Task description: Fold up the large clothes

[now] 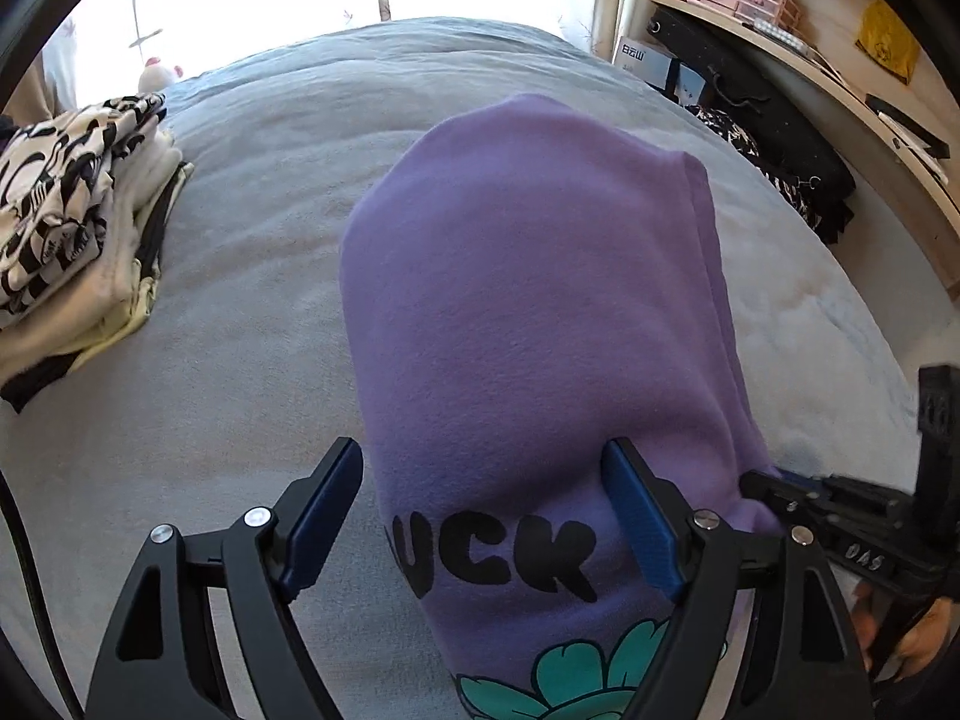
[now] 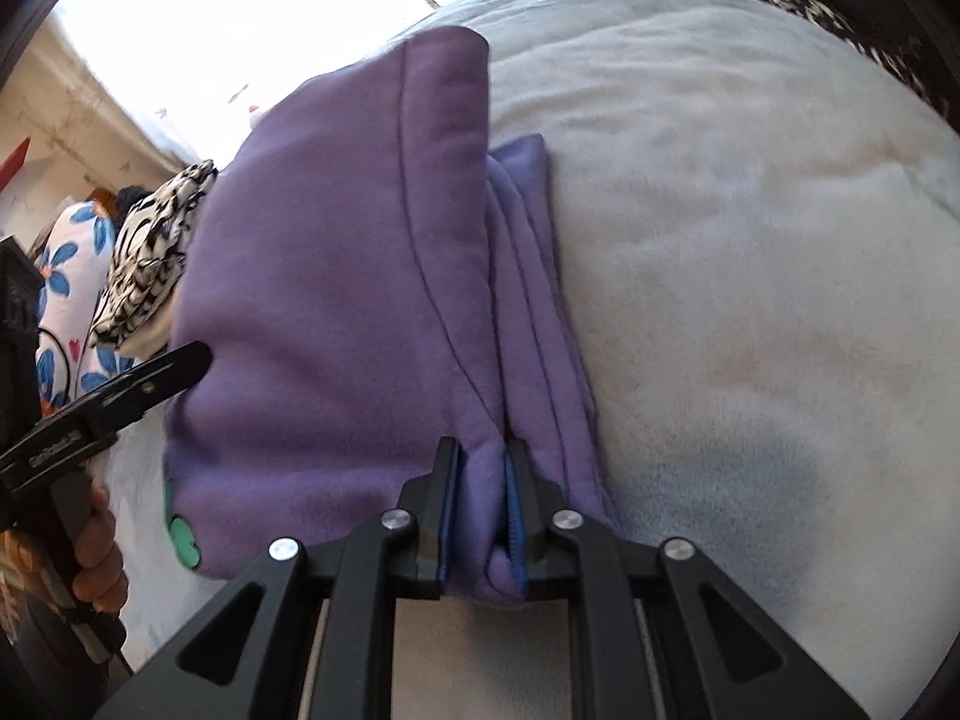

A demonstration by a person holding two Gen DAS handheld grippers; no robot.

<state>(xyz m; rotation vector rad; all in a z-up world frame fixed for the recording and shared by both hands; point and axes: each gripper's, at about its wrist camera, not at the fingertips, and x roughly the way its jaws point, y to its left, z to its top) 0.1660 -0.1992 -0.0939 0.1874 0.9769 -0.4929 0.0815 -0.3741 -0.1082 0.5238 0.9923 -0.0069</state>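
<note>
A purple sweatshirt point(image 1: 528, 312) lies folded into a thick bundle on the grey bed point(image 1: 252, 312); black letters and a teal flower print show near its near end. My left gripper point(image 1: 483, 468) is open, its jaws spread wide over the near end of the bundle, one blue pad off its left edge. My right gripper point(image 2: 483, 468) is shut on the folded layers at the right near edge of the sweatshirt point(image 2: 336, 300). The right gripper also shows at the right edge of the left wrist view point(image 1: 780, 495), and the left gripper shows at the left of the right wrist view point(image 2: 150, 378).
A stack of folded clothes point(image 1: 78, 228) with a black-and-white patterned piece on top sits on the bed's left side. A shelf point(image 1: 798, 60) with boxes and dark bags runs along the right wall. A bright window is behind the bed.
</note>
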